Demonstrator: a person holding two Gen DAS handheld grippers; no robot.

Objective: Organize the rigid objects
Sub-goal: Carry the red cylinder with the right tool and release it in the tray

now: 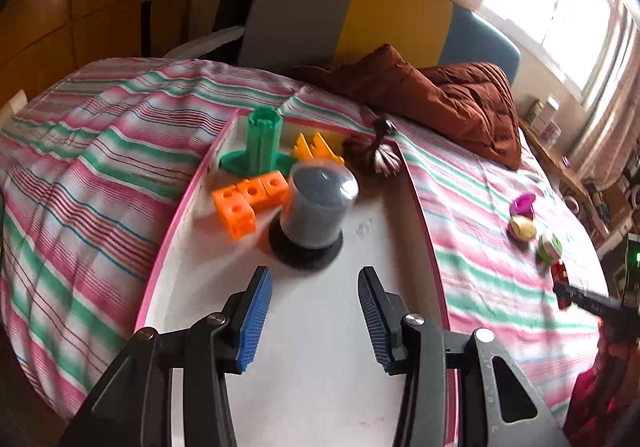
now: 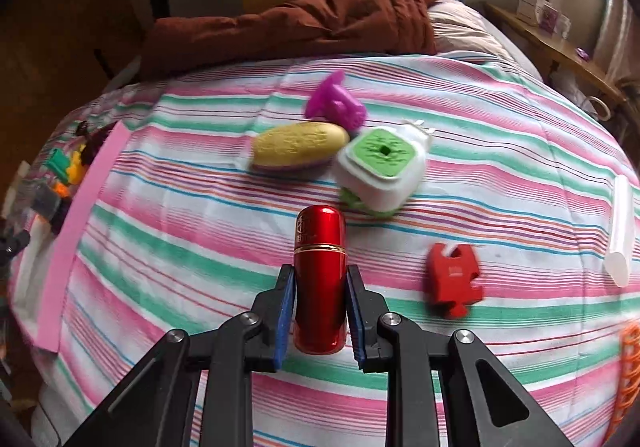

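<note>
Striped bed (image 2: 168,247), tray (image 1: 320,347) w/ approx 5 toys in. R gripper (image 2: 320,311) clamps red tube (image 2: 320,279); L gripper (image 1: 316,323) wide, empty. Approx 5 toys left on bed.

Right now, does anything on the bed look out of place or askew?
Yes. Several toys lie loose on the striped sheet instead of the tray: a magenta piece tipped over, a yellow oval, a green-and-white cube tilted, a red piece.
</note>
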